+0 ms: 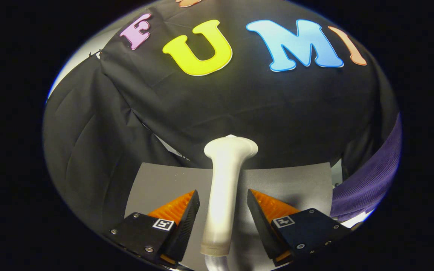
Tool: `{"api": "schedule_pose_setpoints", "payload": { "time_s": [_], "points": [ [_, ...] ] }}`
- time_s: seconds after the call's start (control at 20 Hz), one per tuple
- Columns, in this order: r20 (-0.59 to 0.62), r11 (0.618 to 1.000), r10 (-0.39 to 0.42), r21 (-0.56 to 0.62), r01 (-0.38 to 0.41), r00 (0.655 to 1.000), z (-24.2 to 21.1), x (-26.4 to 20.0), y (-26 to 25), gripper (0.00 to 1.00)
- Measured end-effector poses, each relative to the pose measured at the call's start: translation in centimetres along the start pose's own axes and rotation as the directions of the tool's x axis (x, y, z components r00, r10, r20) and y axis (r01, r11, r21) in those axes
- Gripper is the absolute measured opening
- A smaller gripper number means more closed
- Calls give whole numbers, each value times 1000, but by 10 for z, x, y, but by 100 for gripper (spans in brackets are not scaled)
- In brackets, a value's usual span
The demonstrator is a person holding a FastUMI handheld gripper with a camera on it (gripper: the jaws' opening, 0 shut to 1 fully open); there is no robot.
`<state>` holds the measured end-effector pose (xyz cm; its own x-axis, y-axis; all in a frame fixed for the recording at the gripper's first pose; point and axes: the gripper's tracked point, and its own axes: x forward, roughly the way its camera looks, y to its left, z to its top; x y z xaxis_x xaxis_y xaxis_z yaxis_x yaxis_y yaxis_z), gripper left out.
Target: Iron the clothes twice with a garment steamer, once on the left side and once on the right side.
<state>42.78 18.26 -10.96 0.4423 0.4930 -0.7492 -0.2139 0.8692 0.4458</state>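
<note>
The steamer (224, 192) stands between the fingers of the gripper (222, 212), its head at the far end. The fingers are apart, with a gap on each side of the handle. It lies over a grey mat (296, 184). Purple cloth (371, 177) hangs at far right.

The gripper (222, 210) shows its two fingers (185, 222) reaching forward from the near side, one on each side of the white plastic handle of the garment steamer (224, 188), which serves as the landmark here. The jaws stand apart, wider than the handle. A narrow gap shows between the handle and the left finger's pad, and a somewhat wider gap on the right, so neither pad presses on it. Both fingers taper toward their tips, which end about halfway up the handle, short of its flared head. Each finger's base block carries a small square marker, level with the handle's lower end
</note>
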Motion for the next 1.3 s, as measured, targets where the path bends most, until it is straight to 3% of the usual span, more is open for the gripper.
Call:
{"api": "schedule_pose_setpoints", "payload": {
  "time_s": [0.15, 0.35, 0.6, 1.3],
  "points": [
    [-35, 1000, 2, 15, -2, 999, -7, 5, -4, 72],
    [-57, 996, 60, 71, -56, 997, -11, 16, 3, 47],
    [-35, 992, 102, 80, -99, 994, -16, 2, 9, 36],
    [176, 995, 89, -66, -78, 980, -52, -123, 10, 35]
  ]
}}
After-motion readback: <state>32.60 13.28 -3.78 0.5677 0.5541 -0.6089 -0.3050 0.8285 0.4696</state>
